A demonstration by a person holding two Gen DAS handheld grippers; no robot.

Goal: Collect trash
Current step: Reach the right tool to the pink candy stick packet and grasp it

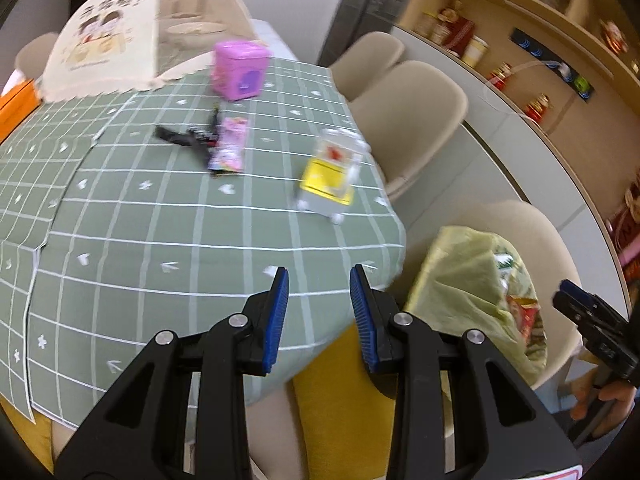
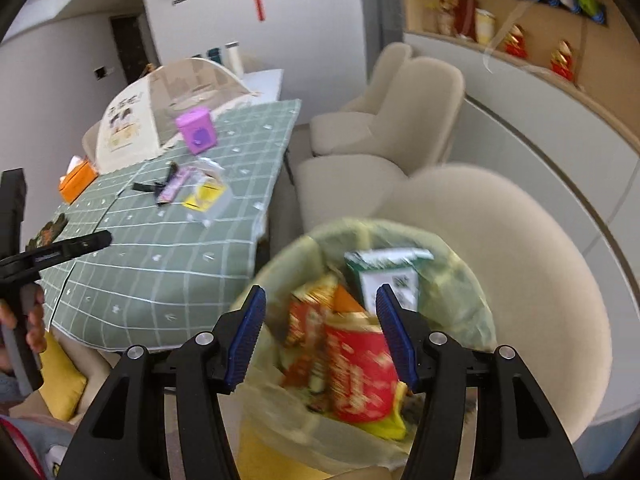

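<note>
The left gripper (image 1: 319, 280) hangs over the near edge of the counter (image 1: 120, 248), jaws partly apart with nothing between them — released. The right gripper (image 2: 321, 300) hangs above the trash bag (image 2: 464, 280), jaws spread wide with no pad touching anything, so it too is empty.

The bag, pale green, sits open on a beige chair (image 2: 520, 264) just beside the counter's corner. Inside it lie a red packet (image 2: 356, 372), a green-and-white carton (image 2: 384, 268) and some yellow wrapping (image 2: 384, 426).

Trash left on the green checked cloth: a pink wrapper (image 1: 230, 144) touching a black wrapper (image 1: 184, 136), and near them, toward the chair side, a clear package with a yellow label (image 1: 330, 172). Behind these stands a pink tin (image 1: 240, 70), and farther back a mesh food cover (image 1: 132, 36). An orange tissue box (image 2: 78, 178) sits at the far left of the counter.

A hand (image 2: 34, 320) grips the left gripper's handle. Two more beige chairs (image 1: 408, 116) line the counter's far side, below a shelf (image 1: 532, 56) of jars and ornaments.
</note>
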